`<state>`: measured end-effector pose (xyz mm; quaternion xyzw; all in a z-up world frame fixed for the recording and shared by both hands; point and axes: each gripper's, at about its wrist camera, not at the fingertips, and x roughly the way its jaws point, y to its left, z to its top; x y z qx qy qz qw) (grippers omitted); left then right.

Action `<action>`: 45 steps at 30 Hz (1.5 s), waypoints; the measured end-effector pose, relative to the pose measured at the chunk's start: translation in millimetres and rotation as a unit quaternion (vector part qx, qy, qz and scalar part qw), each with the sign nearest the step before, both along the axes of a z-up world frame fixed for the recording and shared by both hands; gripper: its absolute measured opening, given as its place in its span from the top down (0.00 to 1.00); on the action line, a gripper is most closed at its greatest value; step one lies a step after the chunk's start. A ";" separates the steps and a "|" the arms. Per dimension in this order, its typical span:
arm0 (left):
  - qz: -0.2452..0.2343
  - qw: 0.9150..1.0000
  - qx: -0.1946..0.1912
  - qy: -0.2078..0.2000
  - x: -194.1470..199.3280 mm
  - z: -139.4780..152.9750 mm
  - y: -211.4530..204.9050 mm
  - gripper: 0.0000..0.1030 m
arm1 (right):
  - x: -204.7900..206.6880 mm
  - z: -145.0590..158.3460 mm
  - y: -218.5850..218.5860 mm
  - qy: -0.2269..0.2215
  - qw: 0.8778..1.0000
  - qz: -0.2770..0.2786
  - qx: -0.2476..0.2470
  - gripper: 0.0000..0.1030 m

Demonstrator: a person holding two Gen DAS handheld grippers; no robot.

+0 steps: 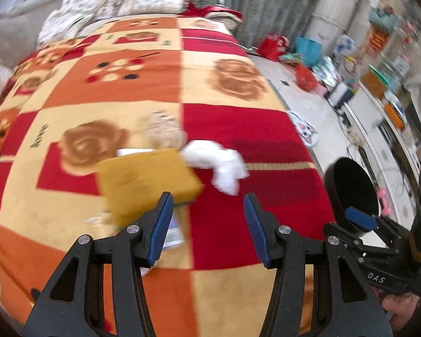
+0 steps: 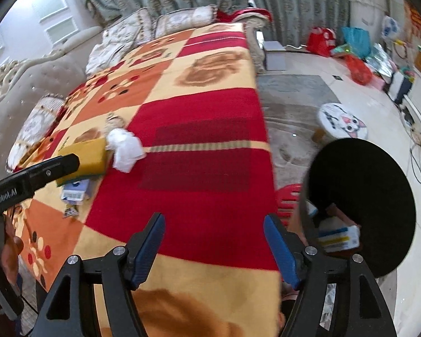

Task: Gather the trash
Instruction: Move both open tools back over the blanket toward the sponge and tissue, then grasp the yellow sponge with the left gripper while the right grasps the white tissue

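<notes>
Already the black bin (image 2: 379, 196) holds a blue-and-yellow-striped white box (image 2: 341, 237).

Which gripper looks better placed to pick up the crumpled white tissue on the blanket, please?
Probably left: the left gripper is open, empty, with the crumpled white tissue just ahead. The right gripper sits farther away, beside the black bin.

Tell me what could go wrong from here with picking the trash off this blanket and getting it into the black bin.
1. The white crumpled tissue lies against the yellow sponge, so the open left gripper might catch the sponge too.
2. The black bin stands off the bed's edge; light trash could drop onto the floor beside it.
3. The small packet lies half under the sponge and may be missed.
</notes>
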<state>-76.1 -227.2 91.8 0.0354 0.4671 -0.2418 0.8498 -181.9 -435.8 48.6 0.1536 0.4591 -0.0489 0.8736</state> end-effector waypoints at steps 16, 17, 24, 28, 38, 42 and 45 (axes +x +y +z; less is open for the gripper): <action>0.053 0.996 -0.056 0.040 37.2 -11.8 74.0 0.44 | 78.9 0.3 57.7 -0.023 0.997 0.078 -0.013 0.29; 0.052 0.996 -0.059 0.046 40.0 -14.7 73.1 0.44 | 85.0 -0.5 59.0 -0.025 0.996 0.080 -0.014 0.29; 0.041 0.994 -0.077 0.071 56.0 -29.1 65.5 0.44 | 126.4 -15.0 63.3 -0.027 0.995 0.096 -0.010 0.29; 0.039 0.993 -0.080 0.079 61.5 -35.1 63.2 0.47 | 142.8 -27.3 64.6 -0.016 0.994 0.112 0.009 0.49; 0.032 0.997 -0.057 0.041 50.4 -20.5 57.5 0.79 | 125.4 -16.9 60.0 -0.048 0.994 0.100 0.010 0.75; 0.034 0.997 -0.061 0.018 41.1 -2.7 59.6 0.81 | 102.6 0.9 50.8 -0.065 0.995 0.081 -0.004 0.76; 0.032 0.998 -0.059 0.003 32.9 8.3 57.5 0.81 | 85.1 10.6 45.8 -0.069 0.995 0.070 -0.014 0.76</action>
